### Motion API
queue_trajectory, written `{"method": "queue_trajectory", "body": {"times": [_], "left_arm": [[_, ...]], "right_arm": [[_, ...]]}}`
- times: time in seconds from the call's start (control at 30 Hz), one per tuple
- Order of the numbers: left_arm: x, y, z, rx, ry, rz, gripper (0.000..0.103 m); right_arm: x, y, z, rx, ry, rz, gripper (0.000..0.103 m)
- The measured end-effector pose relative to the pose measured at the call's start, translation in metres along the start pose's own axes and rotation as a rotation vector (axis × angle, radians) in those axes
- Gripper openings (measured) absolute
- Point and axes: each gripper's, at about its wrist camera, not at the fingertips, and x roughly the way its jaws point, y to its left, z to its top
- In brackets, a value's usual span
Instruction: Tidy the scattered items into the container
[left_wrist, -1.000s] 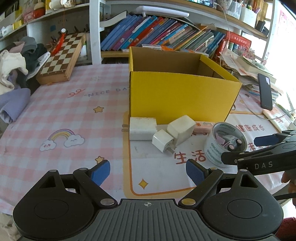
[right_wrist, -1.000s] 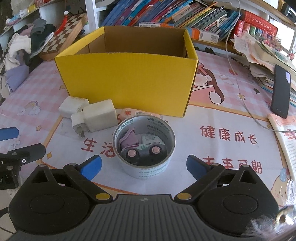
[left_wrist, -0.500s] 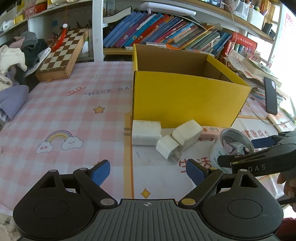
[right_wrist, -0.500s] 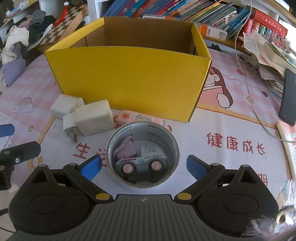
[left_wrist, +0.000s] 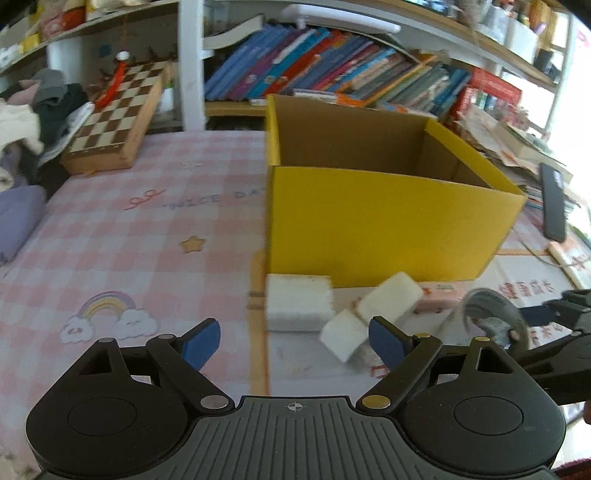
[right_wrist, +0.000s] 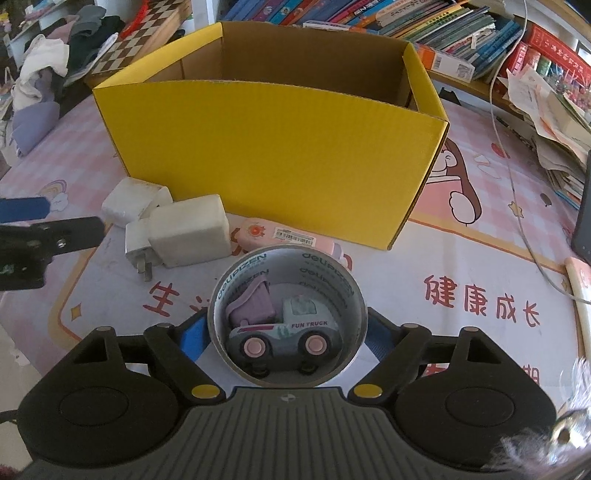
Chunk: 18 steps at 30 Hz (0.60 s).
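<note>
An open yellow cardboard box (right_wrist: 273, 147) stands mid-table; it also shows in the left wrist view (left_wrist: 376, 225). In front of it lie white chargers (right_wrist: 188, 230) (left_wrist: 299, 302), a pink flat item (right_wrist: 280, 236) and a tape roll (right_wrist: 287, 317) with a toy truck (right_wrist: 284, 332) inside. My right gripper (right_wrist: 287, 336) is open, its blue fingers on either side of the tape roll. My left gripper (left_wrist: 293, 338) is open and empty, just short of the chargers.
A chessboard box (left_wrist: 118, 122) and a heap of clothes (left_wrist: 22, 122) lie far left. Bookshelves (left_wrist: 332, 74) run along the back. Stacked papers (right_wrist: 554, 110), a phone (left_wrist: 552, 206) and a cable (right_wrist: 517, 206) are at the right.
Both grippers have moved forward. The right gripper's open fingers now straddle the tape roll. The left gripper has come closer to the white chargers.
</note>
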Motion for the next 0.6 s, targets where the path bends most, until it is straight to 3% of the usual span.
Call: {"method": "queue_trajectory", "body": {"times": [0.1,0.23,0.33,0.6], "left_arm": [[0.004,-0.01,-0.002,0.054,0.008,-0.03,0.083],[0.016,-0.018,-0.004,0.086,0.05,-0.063,0.066],[0.025,-0.021,-0.004,0.095,0.07,-0.075,0.06],[0.043,-0.03,-0.003,0.128,0.095,-0.079,0.053]], "right_arm": [[-0.001,-0.001,-0.001,-0.003,-0.002,0.006,0.083],[-0.006,-0.002,-0.002,-0.011,-0.021,0.011,0.082],[-0.009,-0.002,-0.003,-0.02,-0.032,0.013,0.082],[-0.012,-0.006,-0.006,-0.013,-0.031,0.009,0.082]]}}
